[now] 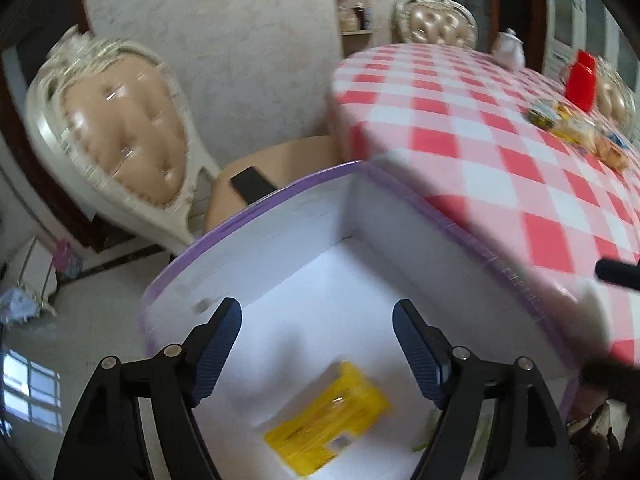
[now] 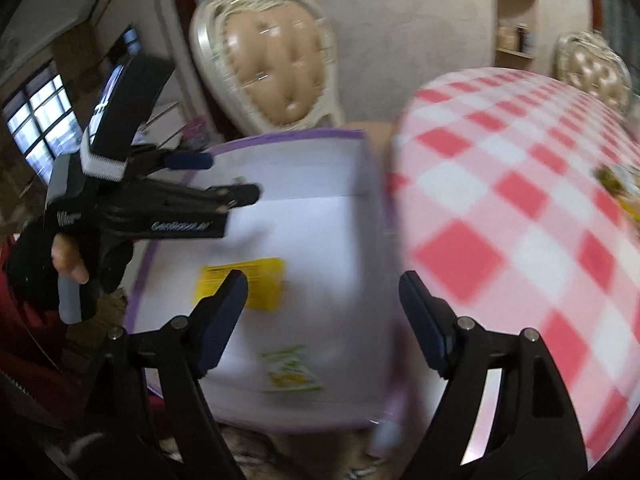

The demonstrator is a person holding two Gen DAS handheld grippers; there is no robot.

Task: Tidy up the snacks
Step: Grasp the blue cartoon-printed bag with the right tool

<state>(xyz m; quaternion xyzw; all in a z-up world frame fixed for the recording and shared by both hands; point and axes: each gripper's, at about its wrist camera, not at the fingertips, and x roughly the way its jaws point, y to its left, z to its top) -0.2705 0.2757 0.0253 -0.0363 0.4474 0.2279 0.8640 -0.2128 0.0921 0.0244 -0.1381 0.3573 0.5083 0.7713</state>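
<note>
Yellow snack pack is lying in the white box, just below the left gripper, jaws released; green packet is lying beside it; right gripper is hovering released over the box edge by the checkered desk

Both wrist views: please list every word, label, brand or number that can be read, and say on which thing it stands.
None reads with certainty.
Left gripper body: white lettering, too blurred to read.
Yellow packet in the white box: a block of dark print, too small and blurred.
Green and white packet: print smeared by motion.
Snacks on the checked table: labels too small.
Red container: no text visible.
</note>
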